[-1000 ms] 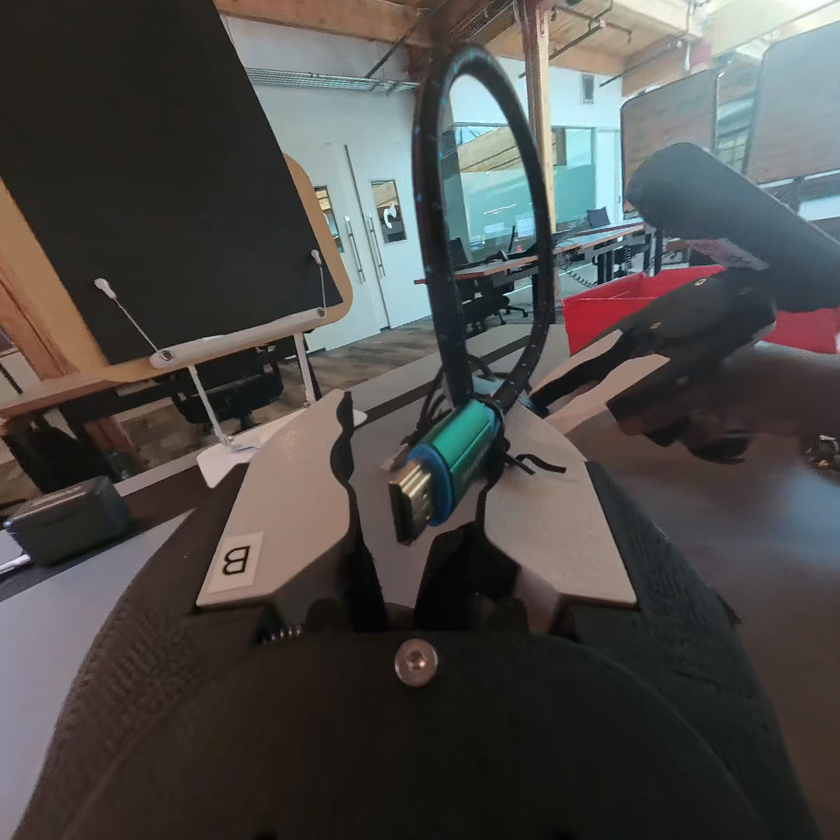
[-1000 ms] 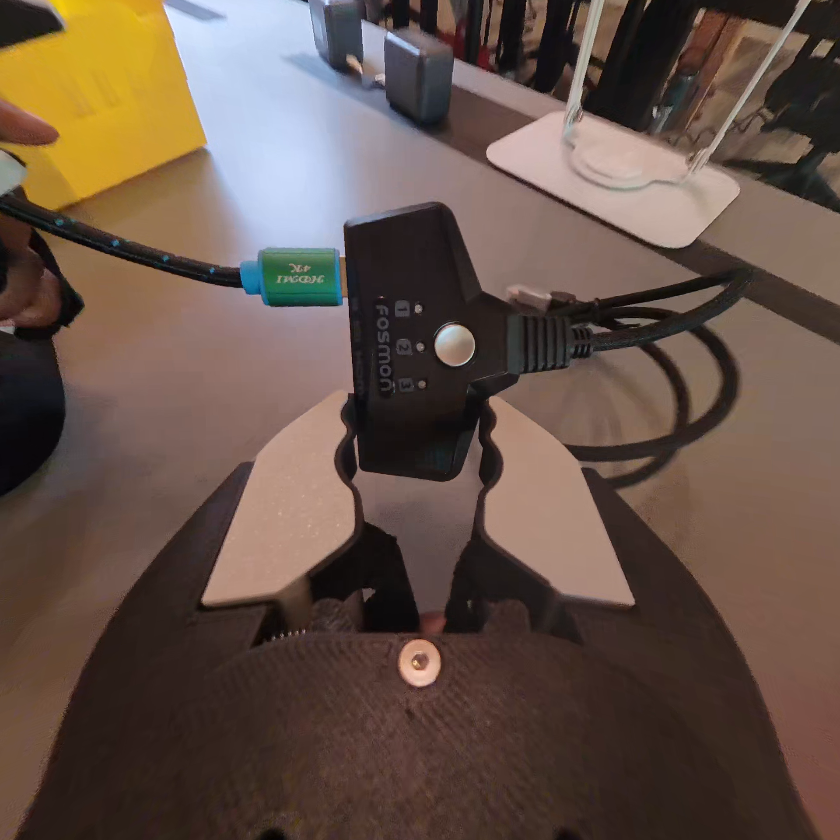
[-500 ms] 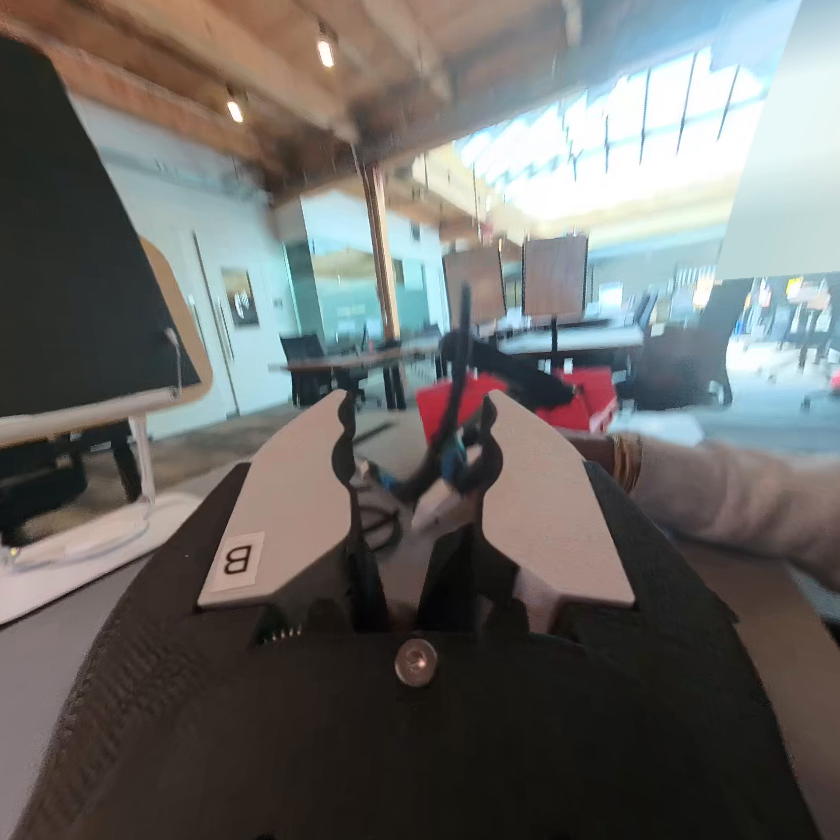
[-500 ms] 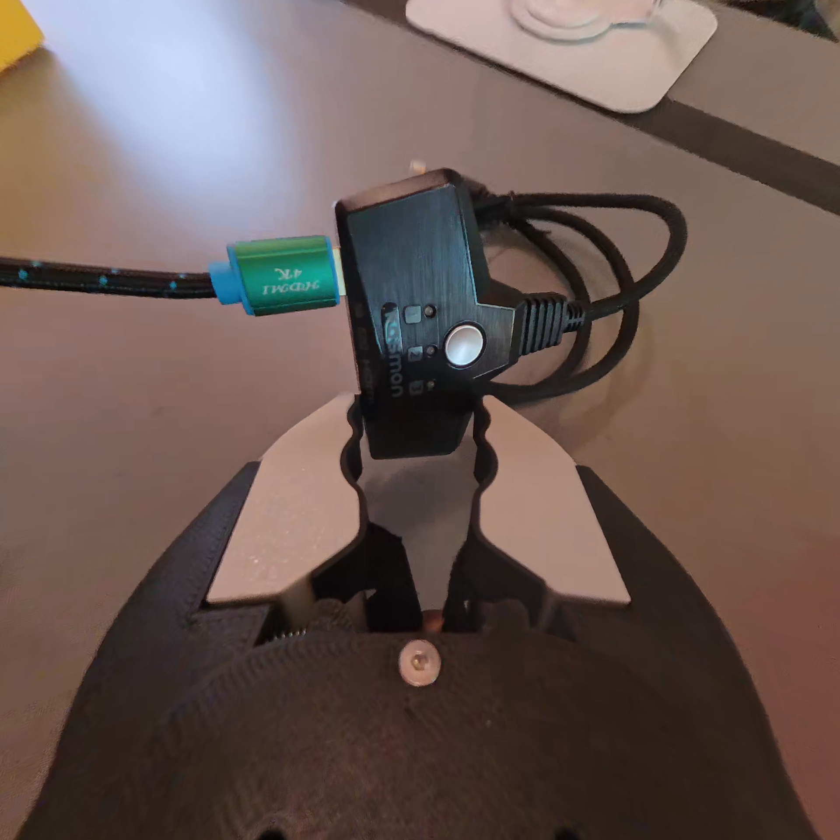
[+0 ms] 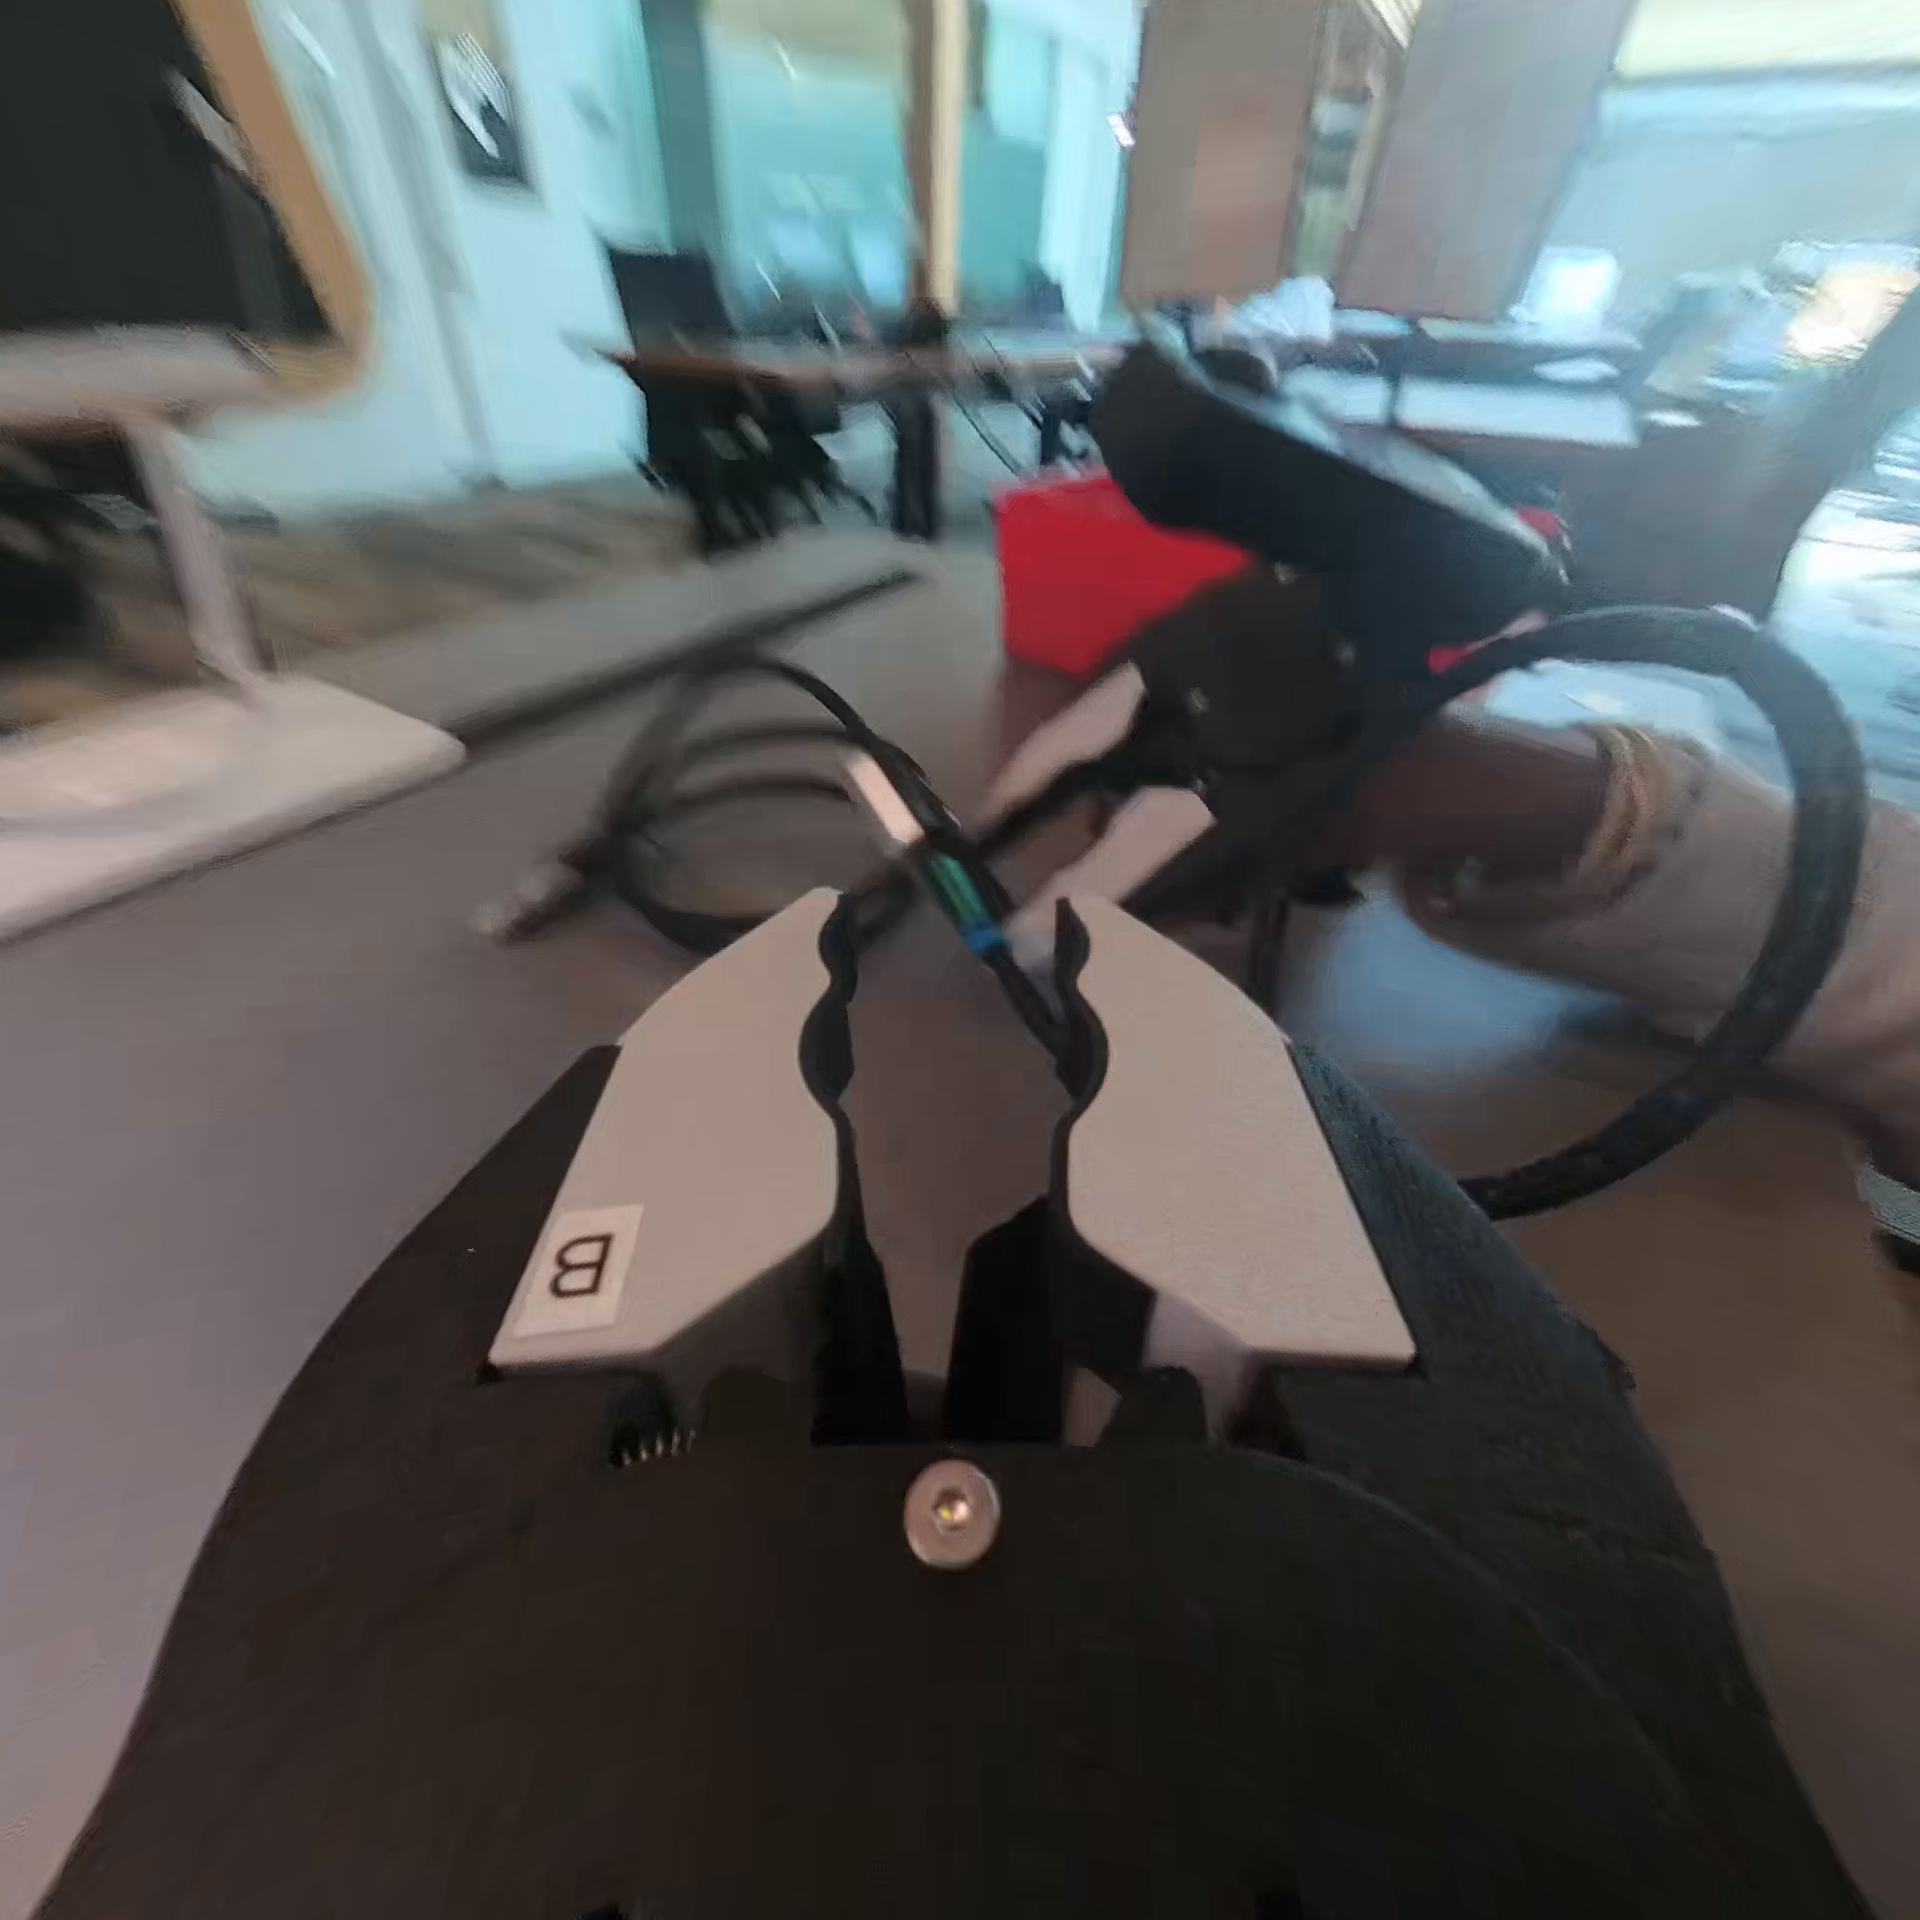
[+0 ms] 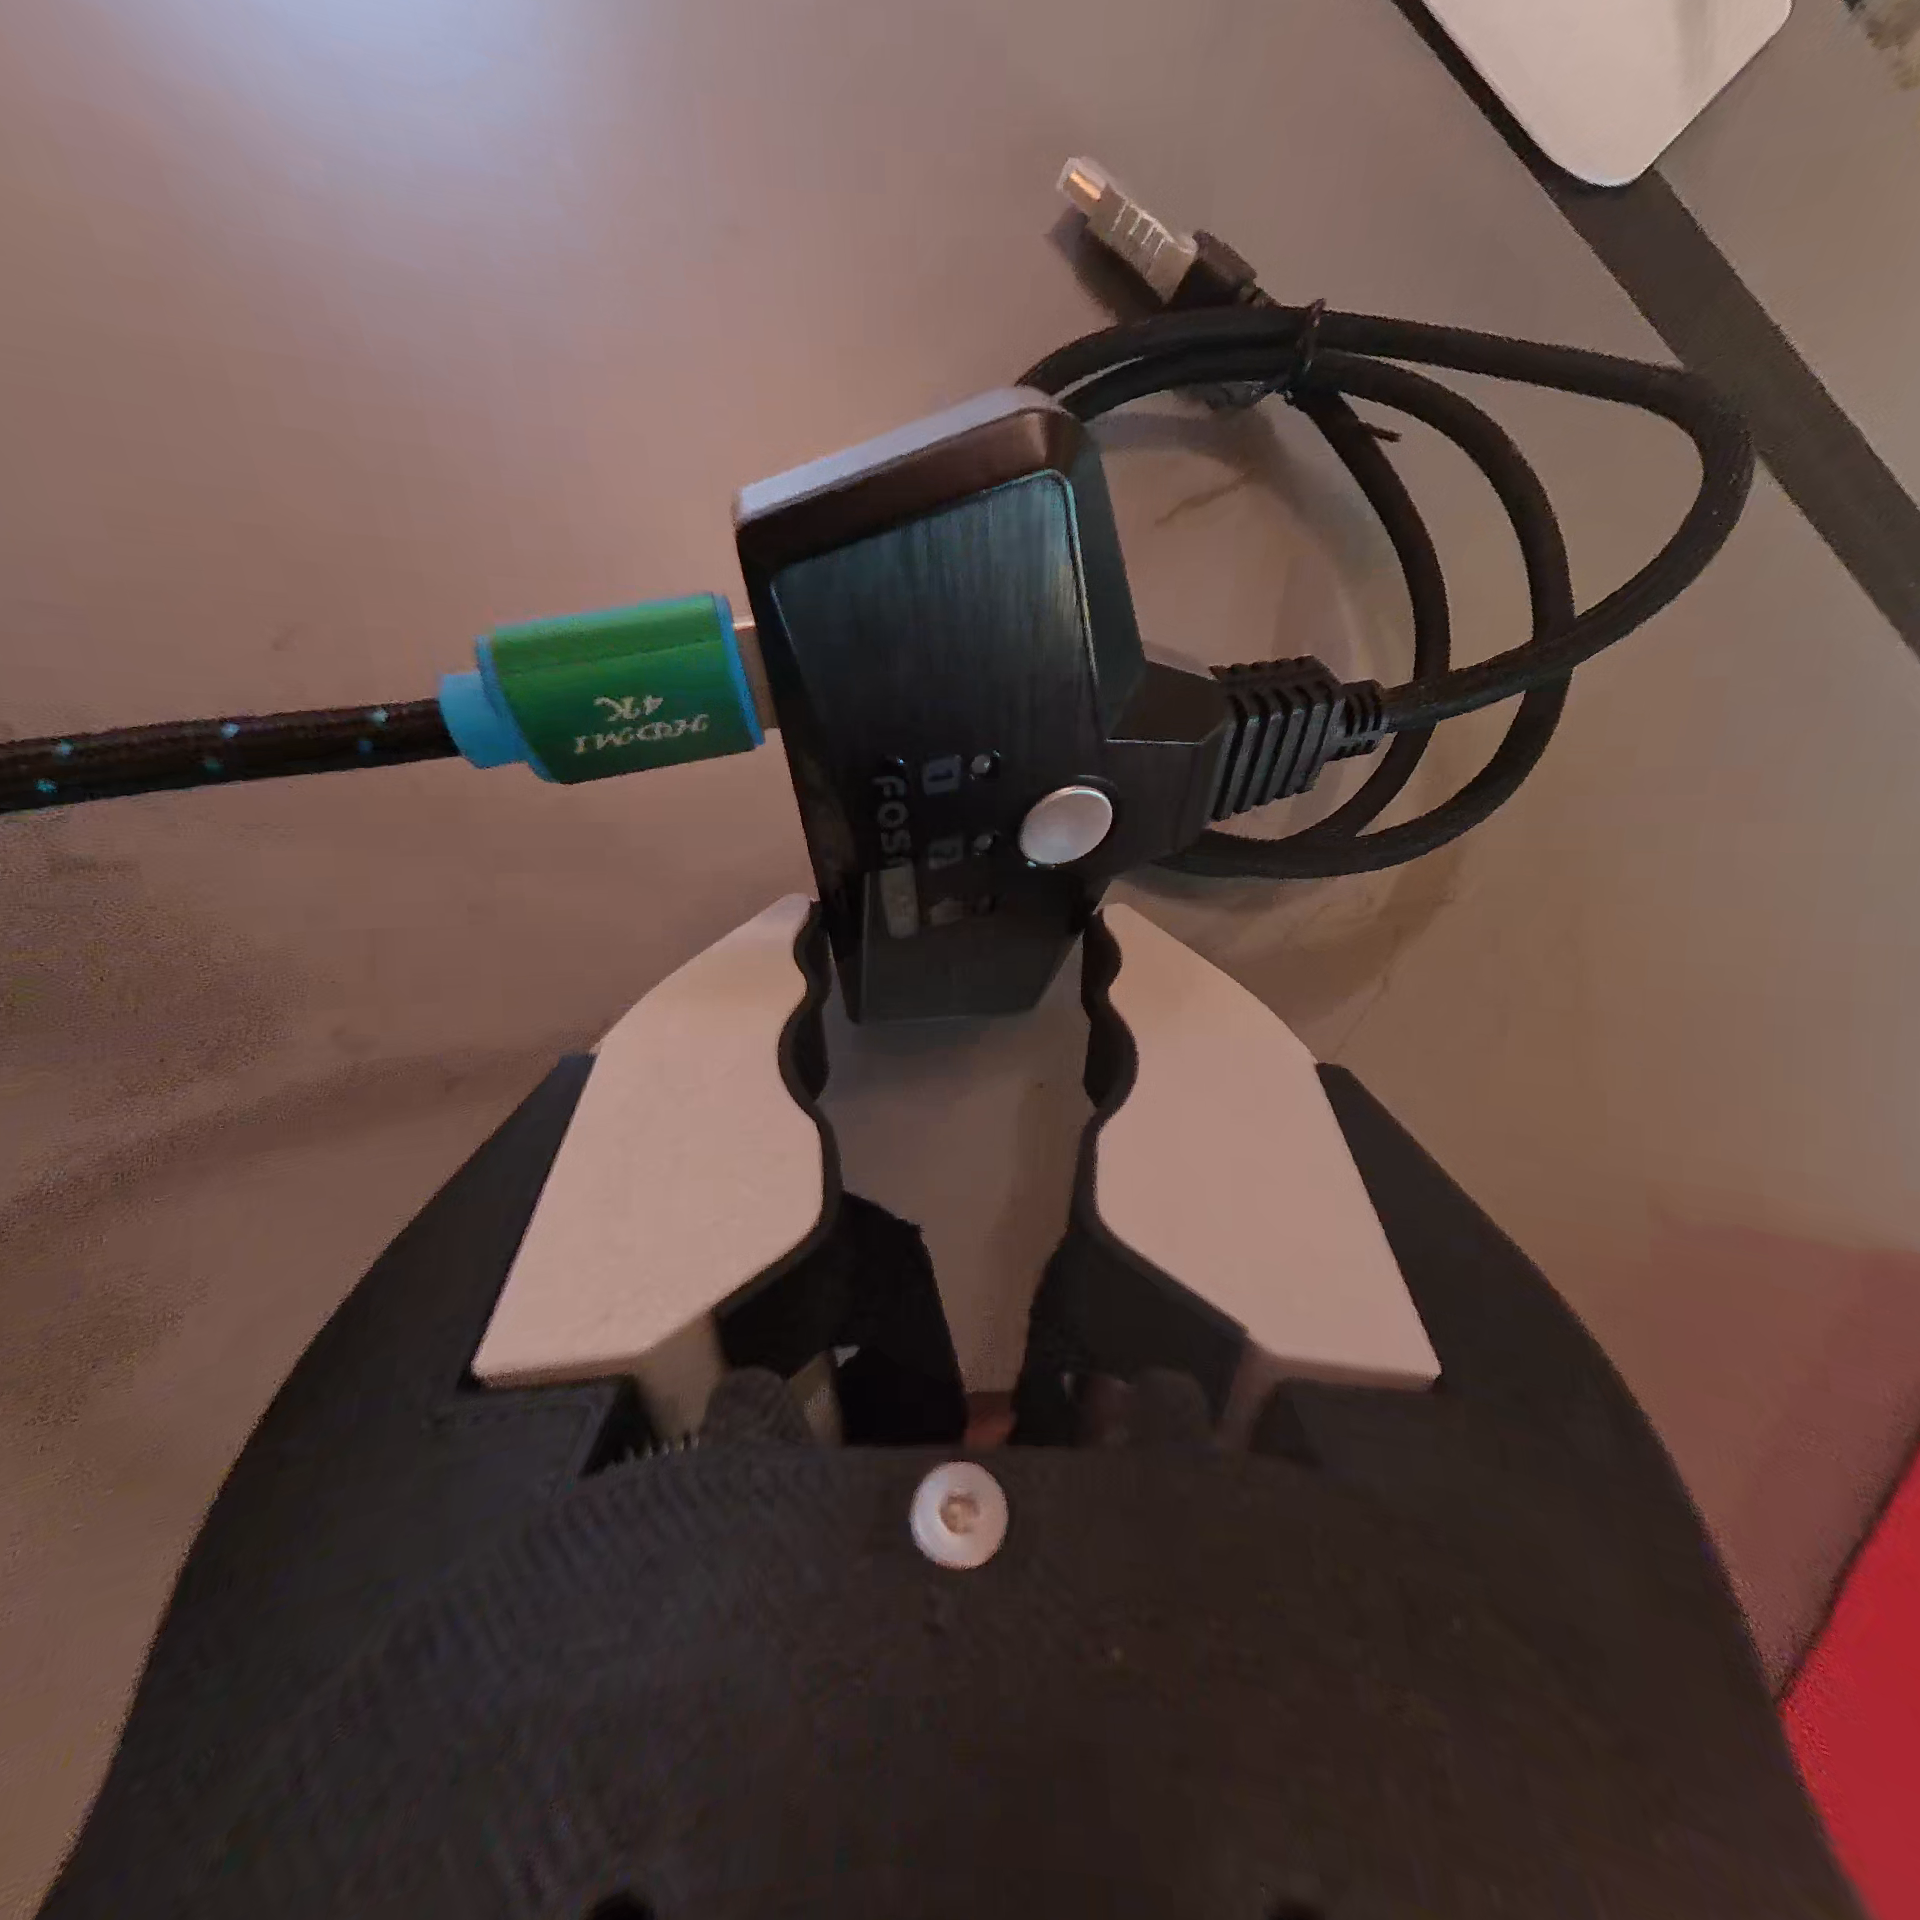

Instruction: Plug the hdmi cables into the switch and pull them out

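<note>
Our right gripper [image 6: 951, 940] clamps the switch [image 6: 940, 707], green plug [image 6: 623, 691] seated leftward, and our left gripper [image 5: 951, 925] seems open behind it.

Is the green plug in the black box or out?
In. The green plug sits snug against the side of the black switch, which the right gripper grips. How deep it goes is hidden.

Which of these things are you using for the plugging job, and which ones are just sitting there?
For the job:
- black switch, pinched by the right gripper
- green HDMI plug, seated in the switch's side
- its braided cable
- left gripper, open

Just lying about:
- clear-tipped plug on a coiled black cable
- red bin
- white stand base
</note>
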Action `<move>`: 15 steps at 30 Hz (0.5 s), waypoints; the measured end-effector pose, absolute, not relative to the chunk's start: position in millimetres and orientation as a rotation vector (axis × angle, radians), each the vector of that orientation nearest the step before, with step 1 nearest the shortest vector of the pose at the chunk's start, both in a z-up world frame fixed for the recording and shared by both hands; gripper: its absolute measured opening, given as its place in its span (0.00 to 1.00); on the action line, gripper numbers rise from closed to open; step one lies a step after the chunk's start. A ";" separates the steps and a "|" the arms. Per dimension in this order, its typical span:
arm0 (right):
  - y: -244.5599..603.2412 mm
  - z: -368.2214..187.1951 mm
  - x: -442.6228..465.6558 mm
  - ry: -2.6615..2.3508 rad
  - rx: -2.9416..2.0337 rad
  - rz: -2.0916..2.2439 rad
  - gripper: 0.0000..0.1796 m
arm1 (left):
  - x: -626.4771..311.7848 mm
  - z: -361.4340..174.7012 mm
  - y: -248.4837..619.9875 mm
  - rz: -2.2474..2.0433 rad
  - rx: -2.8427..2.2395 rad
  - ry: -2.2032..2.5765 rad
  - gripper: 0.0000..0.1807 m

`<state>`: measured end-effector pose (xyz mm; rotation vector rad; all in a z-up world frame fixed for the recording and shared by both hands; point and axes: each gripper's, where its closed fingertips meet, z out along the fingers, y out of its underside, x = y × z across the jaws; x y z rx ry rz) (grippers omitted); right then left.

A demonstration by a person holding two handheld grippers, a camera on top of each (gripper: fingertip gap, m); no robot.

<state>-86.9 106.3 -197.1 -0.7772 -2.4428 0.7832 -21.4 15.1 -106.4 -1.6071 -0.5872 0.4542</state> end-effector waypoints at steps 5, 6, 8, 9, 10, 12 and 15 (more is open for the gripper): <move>94.4 -196.0 -75.2 -2.455 -0.625 0.678 0.26 | -19.1 -162.6 45.3 0.226 -1.912 -0.627 0.17; 90.3 -195.6 -71.9 -2.469 -0.602 0.688 0.26 | -19.0 -174.2 45.5 0.255 -1.984 -0.625 0.15; 85.8 -193.1 -67.3 -2.484 -0.559 0.705 0.26 | -22.9 -192.8 38.3 0.397 -2.135 -0.603 0.13; 85.7 -192.1 -65.4 -2.494 -0.545 0.710 0.26 | -25.5 -198.7 33.1 0.476 -2.193 -0.587 0.13; 85.8 -191.7 -62.7 -2.512 -0.538 0.721 0.26 | -28.9 -202.4 27.7 0.541 -2.226 -0.586 0.13; 86.6 -189.0 -58.6 -2.543 -0.537 0.764 0.24 | -30.3 -205.1 23.3 0.560 -2.242 -0.589 0.13; 82.9 -177.6 -49.3 -2.589 -0.538 0.933 0.17 | -33.3 -200.1 20.4 0.553 -2.195 -0.626 0.13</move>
